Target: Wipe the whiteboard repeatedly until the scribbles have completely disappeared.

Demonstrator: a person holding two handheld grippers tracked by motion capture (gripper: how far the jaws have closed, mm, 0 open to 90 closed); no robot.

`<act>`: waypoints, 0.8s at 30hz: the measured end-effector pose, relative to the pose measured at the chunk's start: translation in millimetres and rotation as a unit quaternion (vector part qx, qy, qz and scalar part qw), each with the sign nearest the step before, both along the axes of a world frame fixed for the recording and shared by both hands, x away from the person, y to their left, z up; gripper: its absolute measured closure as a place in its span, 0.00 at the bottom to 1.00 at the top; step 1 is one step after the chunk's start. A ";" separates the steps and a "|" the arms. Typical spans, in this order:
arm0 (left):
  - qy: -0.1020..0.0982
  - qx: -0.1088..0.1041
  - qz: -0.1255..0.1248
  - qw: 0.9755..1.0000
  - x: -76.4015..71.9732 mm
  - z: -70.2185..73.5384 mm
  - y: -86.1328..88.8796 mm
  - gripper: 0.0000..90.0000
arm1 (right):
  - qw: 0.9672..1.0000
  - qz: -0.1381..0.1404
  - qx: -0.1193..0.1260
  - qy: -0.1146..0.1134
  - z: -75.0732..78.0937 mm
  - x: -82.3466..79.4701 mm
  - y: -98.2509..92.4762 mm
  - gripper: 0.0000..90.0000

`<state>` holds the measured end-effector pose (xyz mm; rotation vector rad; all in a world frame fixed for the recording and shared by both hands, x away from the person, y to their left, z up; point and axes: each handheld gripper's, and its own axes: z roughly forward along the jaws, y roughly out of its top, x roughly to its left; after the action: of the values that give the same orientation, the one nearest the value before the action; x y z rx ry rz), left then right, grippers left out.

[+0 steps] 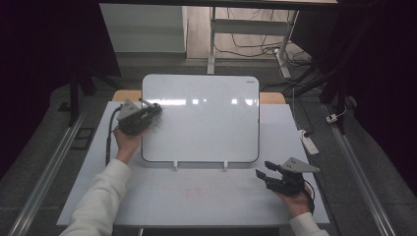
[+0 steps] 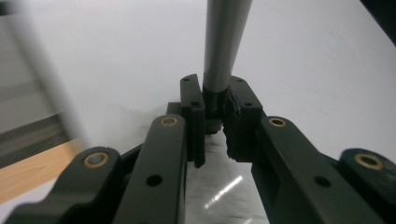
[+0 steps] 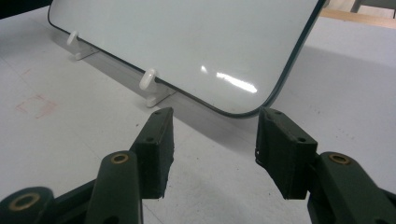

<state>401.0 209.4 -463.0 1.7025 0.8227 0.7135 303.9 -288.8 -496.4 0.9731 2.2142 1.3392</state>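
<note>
Table: a pale grey table top (image 1: 206, 196) runs across the high view; a faint reddish smudge (image 1: 194, 191) marks it in front of the board, and in the right gripper view the same stain lies at the left (image 3: 35, 105).
Whiteboard: a white board with a dark rim and rounded corners (image 1: 206, 123) stands tilted back near the middle of the table, its lower edge resting in two small white clips (image 1: 175, 166); ceiling light glares off its upper part. In the right gripper view its lower corner (image 3: 243, 70) lies just beyond the jaws, with a clip (image 3: 150, 84) beside it.
Left gripper: held in the person's left hand at the board's upper left edge (image 1: 152, 112); its jaws are clamped together on a marker, as the left gripper view shows (image 2: 215, 116).
Marker: a slim dark grey pen (image 2: 224, 42) rises from between the left jaws toward the board's white face; in the high view it sticks out at the gripper's tip (image 1: 145, 103), over some faint dark scribbles on the board.
Right gripper: resting low at the table's right front (image 1: 262, 169), well apart from the board; its jaws stand apart with nothing between them (image 3: 212, 140).
Sleeve: a white sleeve (image 1: 101, 201) covers the left forearm.
</note>
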 end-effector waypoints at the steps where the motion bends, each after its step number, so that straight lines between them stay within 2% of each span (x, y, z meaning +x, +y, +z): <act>1: -0.006 0.013 0.003 1.000 0.4 1.8 -0.7 0.87 | 1.000 0.000 -0.001 -0.001 0.1 0.1 0.2 0.52; 2: -0.008 0.009 0.012 1.000 2.9 4.3 3.8 0.87 | 1.000 -0.001 0.000 -0.001 0.4 0.1 0.0 0.52; 3: -0.006 -0.006 0.027 1.000 6.8 8.0 12.5 0.87 | 1.000 -0.002 0.002 -0.001 0.7 -0.1 -0.4 0.52; 5: 0.001 -0.044 0.060 0.997 14.7 15.1 35.1 0.87 | 1.000 -0.004 0.005 -0.002 2.1 -0.9 -0.8 0.52; 6: 0.004 -0.056 0.068 0.996 17.4 17.2 43.6 0.87 | 1.000 -0.003 0.005 -0.003 2.9 -1.3 -0.9 0.52; 8: 0.005 -0.050 0.067 0.996 17.7 17.0 46.5 0.87 | 1.000 -0.002 0.008 -0.006 4.6 -1.8 -0.9 0.52; 12: 0.007 -0.026 0.028 0.999 4.1 2.3 25.0 0.87 | 1.000 0.001 0.008 -0.003 3.4 -0.9 -0.2 0.52; 15: 0.004 -0.015 0.008 1.000 -7.4 -8.2 11.6 0.87 | 1.000 0.004 0.003 -0.003 1.9 -1.4 2.0 0.52; 16: 0.001 -0.008 0.008 1.000 -7.7 -6.4 11.4 0.87 | 1.000 0.005 0.003 -0.003 2.2 -1.6 2.3 0.52; 18: -0.008 0.002 0.033 0.999 -2.7 2.3 18.8 0.87 | 1.000 0.003 0.004 -0.005 3.3 -1.6 2.0 0.52; 21: 0.001 -0.030 0.070 0.997 12.8 17.0 44.3 0.87 | 1.000 0.001 0.007 -0.007 5.1 -1.9 1.3 0.52; 22: 0.004 -0.032 0.071 0.997 15.6 18.9 47.7 0.87 | 1.000 0.000 0.007 -0.008 5.5 -2.1 1.1 0.52; 24: 0.005 -0.019 0.062 0.998 13.8 16.6 42.5 0.87 | 1.000 0.002 0.008 -0.008 5.8 -2.2 1.1 0.52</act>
<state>414.8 251.9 -446.4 1.6323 0.9503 0.7698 301.7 -287.8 -490.6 0.9627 2.1977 1.3641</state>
